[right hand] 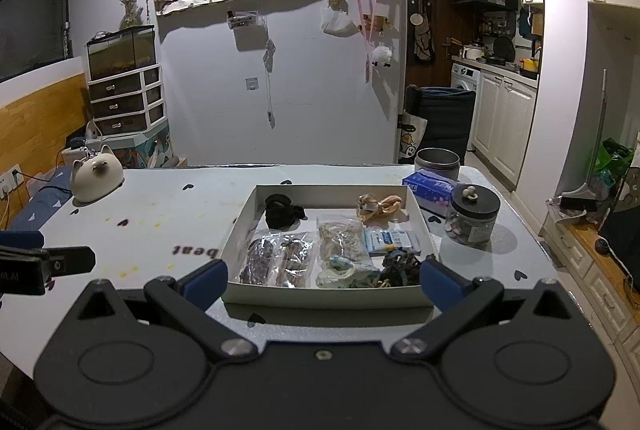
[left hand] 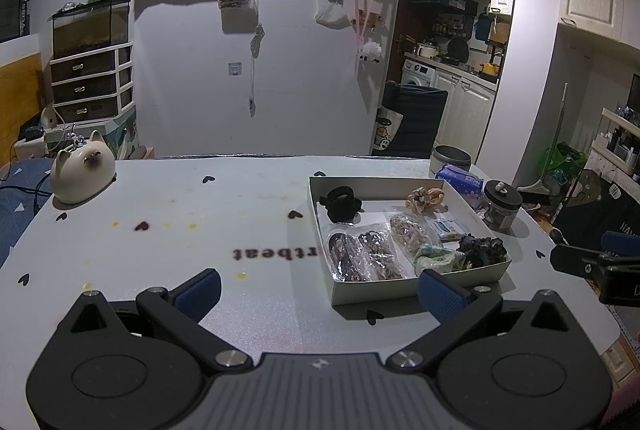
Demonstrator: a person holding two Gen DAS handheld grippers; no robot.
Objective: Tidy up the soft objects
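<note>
A shallow white box [right hand: 236, 226] [left hand: 376, 296] sits on the table and holds soft hair ties: a black scrunchie [right hand: 280, 212] [left hand: 340, 204], a beige scrunchie [right hand: 378, 206] [left hand: 425, 197], a dark ruffled scrunchie [right hand: 400, 266] [left hand: 482, 250], a pale green one [right hand: 344, 274] [left hand: 434, 256], and clear bags of hair bands [right hand: 276, 262] [left hand: 360, 254]. My right gripper [right hand: 322, 282] is open and empty, just before the box's near wall. My left gripper [left hand: 320, 290] is open and empty, left of the box.
A cat-shaped ceramic pot [right hand: 96, 174] [left hand: 82, 170] stands at the table's far left. A glass jar with a black lid [right hand: 474, 214], a tissue pack [right hand: 430, 188] and a metal tin [right hand: 438, 160] stand right of the box. The table's edge is near on the right.
</note>
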